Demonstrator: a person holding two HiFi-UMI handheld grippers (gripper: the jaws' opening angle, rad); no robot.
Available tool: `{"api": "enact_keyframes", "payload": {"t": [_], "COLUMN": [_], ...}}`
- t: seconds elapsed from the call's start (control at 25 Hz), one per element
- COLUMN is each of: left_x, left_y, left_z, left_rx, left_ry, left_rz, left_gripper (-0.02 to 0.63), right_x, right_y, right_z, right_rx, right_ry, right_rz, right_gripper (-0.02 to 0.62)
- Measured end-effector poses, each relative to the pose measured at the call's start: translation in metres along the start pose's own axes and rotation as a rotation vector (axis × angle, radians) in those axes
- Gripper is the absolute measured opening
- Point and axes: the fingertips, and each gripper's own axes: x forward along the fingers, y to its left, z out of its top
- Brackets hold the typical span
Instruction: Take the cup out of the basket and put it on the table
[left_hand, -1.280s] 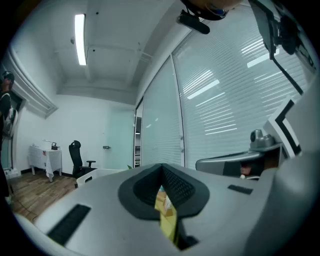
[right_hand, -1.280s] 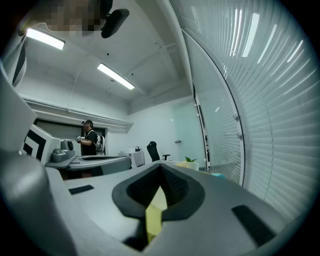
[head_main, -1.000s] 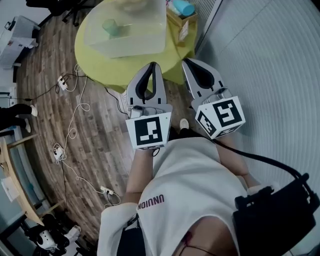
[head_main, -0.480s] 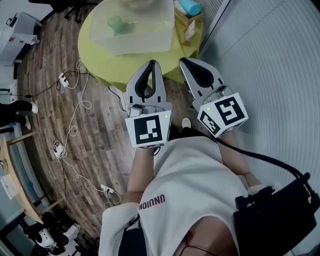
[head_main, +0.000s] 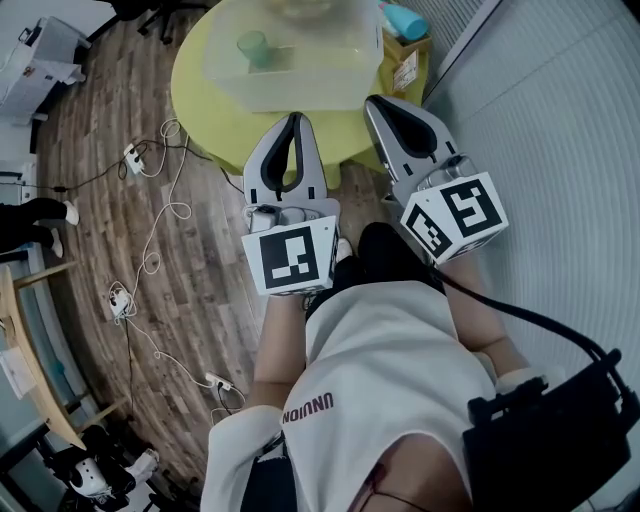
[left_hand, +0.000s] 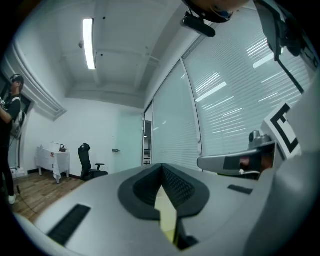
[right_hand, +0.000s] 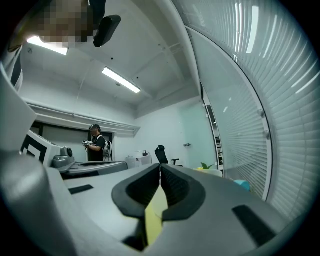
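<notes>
Both pairs of jaws are clenched, tips meeting, nothing in either. On the left gripper (head_main: 296, 120) the black ribbed pads (left_hand: 176, 188) pinch to a point, with only a yellow sliver of table showing through the gap behind them. The right gripper (head_main: 376, 102) reads the same in its own view. Both have smooth grey moulded shells and are held level, out in front of the person's white shirt (head_main: 385, 370). To the left there's wood-plank floor (head_main: 200, 260) with a white power strip (head_main: 133, 153) lying on it. Further out is the round yellow-green table (head_main: 200, 90), and on it the basket (head_main: 320, 85), a boxy tub of frosted translucent plastic. There's the cup (head_main: 254, 47), pale green, inside the basket toward its left side. It looks upright through the frosted wall, long axis vertical, mouth up. At the far right edge sits a cardboard box (head_main: 412, 65) with a blue object (head_main: 405, 20) in it. Compared with a second ago, both grippers have pushed out toward the table. In the head view the left tips now overlap its near rim, the right tips show beside the basket's near right corner, and table and basket have slid rightward.
</notes>
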Motion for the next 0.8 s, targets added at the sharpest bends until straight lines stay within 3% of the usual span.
{"api": "enact_keyframes", "payload": {"t": [0.44,0.64,0.8], "left_x": [0.047,0.1,0.151], "left_y": [0.045,0.065,0.088], "left_z": [0.016,0.033,0.073], "left_rx": [0.048,0.148,0.226], "left_ry": [-0.009,-0.079,-0.137], "left_rz": [0.082,0.082,0.066], "left_gripper": [0.014,0.012,0.012], "right_x": [0.071,0.114,0.147], "right_y": [-0.017,-0.037,-0.052], "right_z": [0.021,0.024,0.039], "right_rx": [-0.022,-0.05,-0.066], "right_ry": [0.003,0.015,0.021], "right_rz": [0.085,0.118,0.143], "right_gripper": [0.021,0.021,0.021]}}
